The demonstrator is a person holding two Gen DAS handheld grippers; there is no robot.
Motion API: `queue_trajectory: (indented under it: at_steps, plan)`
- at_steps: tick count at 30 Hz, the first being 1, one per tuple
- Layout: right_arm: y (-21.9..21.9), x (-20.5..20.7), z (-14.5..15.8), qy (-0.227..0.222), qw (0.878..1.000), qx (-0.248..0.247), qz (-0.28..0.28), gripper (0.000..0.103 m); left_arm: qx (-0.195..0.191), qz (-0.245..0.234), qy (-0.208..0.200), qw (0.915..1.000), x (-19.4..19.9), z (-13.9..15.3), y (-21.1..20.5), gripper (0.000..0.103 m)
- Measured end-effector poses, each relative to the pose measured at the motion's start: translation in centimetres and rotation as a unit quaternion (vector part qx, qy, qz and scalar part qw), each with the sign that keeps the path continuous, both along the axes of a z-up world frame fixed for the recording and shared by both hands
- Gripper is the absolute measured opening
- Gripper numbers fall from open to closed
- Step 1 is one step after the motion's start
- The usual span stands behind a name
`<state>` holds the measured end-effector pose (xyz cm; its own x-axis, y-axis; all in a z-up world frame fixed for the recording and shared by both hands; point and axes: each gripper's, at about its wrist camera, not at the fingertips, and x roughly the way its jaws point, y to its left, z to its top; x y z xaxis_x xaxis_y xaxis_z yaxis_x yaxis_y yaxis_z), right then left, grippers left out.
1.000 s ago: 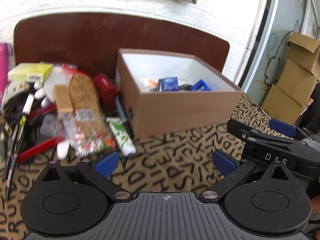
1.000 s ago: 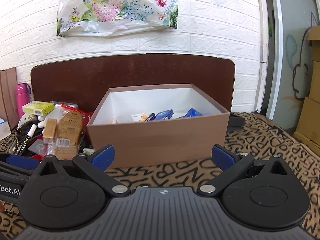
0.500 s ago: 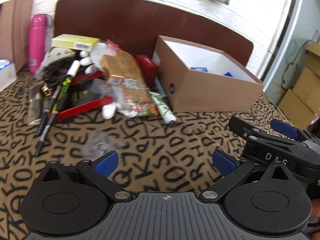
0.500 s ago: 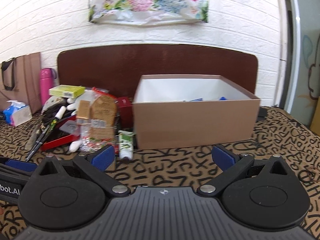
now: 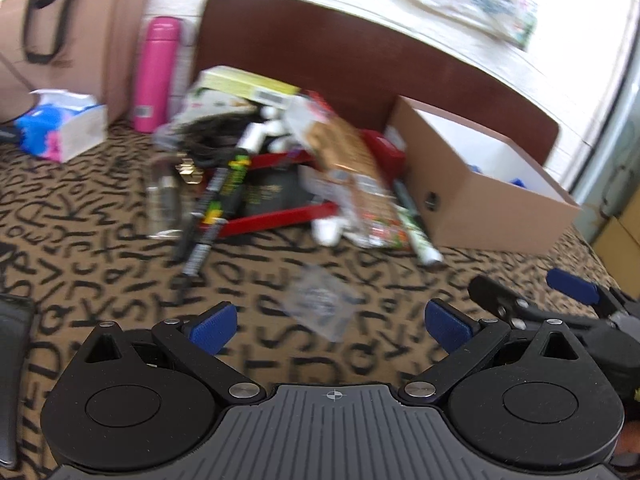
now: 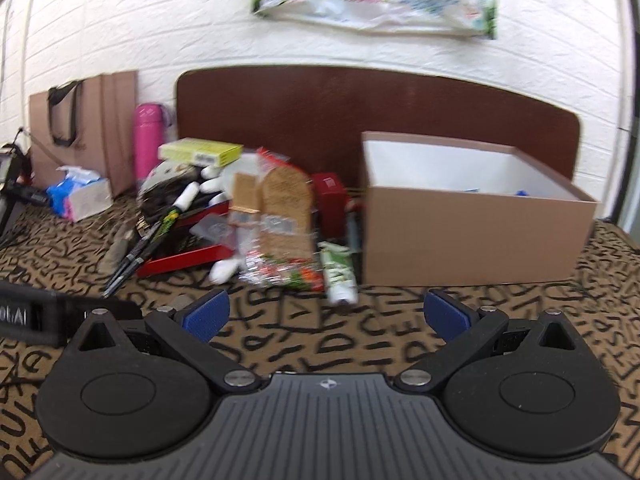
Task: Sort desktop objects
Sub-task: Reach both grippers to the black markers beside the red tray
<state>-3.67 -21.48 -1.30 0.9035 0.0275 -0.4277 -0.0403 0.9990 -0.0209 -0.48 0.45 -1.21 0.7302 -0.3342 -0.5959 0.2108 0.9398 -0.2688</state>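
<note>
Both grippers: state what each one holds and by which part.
Nothing is held. The left gripper and right gripper are open and empty above the patterned tablecloth.

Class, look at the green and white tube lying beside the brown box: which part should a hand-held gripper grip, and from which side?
Grip the green and white tube across its narrow mid-body, coming from above. It lies flat on the table, so its length gives the fingers two sides to close on. The brown box stands close on one side, leaving the fingers little room there.
</note>
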Motion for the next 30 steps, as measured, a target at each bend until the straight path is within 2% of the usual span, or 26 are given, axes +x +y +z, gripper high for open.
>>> queue_trajectory:
  at_steps: [5,15,19,23,25,27,30]
  plan:
    - [3.2,1.8,-0.5,0.009,0.999,-0.008,0.041,0.103,-0.012,0.032,0.001,0.9994,1.1,-0.2,3.5,0.103]
    - [9.1,5.3,-1.5,0.026,0.994,-0.014,0.103,0.102,-0.039,0.062,-0.005,0.9973,3.9,-0.7,8.6,0.103]
    - [11.3,6.6,-1.8,0.026,0.992,-0.018,0.124,0.100,-0.062,0.065,0.000,0.9959,5.7,-1.0,10.0,0.097]
    - [13.1,7.7,-2.4,0.031,0.990,-0.021,0.139,0.092,-0.076,0.059,0.010,0.9954,7.6,-1.6,10.8,0.091]
    - [13.8,8.1,-2.7,0.036,0.988,-0.021,0.146,0.088,-0.080,0.053,0.016,0.9953,8.6,-1.9,11.0,0.084]
    - [14.5,8.6,-3.2,0.045,0.987,-0.019,0.152,0.081,-0.085,0.048,0.023,0.9949,9.6,-2.3,11.1,0.081]
    - [15.4,9.1,-3.8,0.058,0.985,-0.017,0.161,0.075,-0.092,0.046,0.031,0.9942,10.9,-2.9,11.1,0.074]
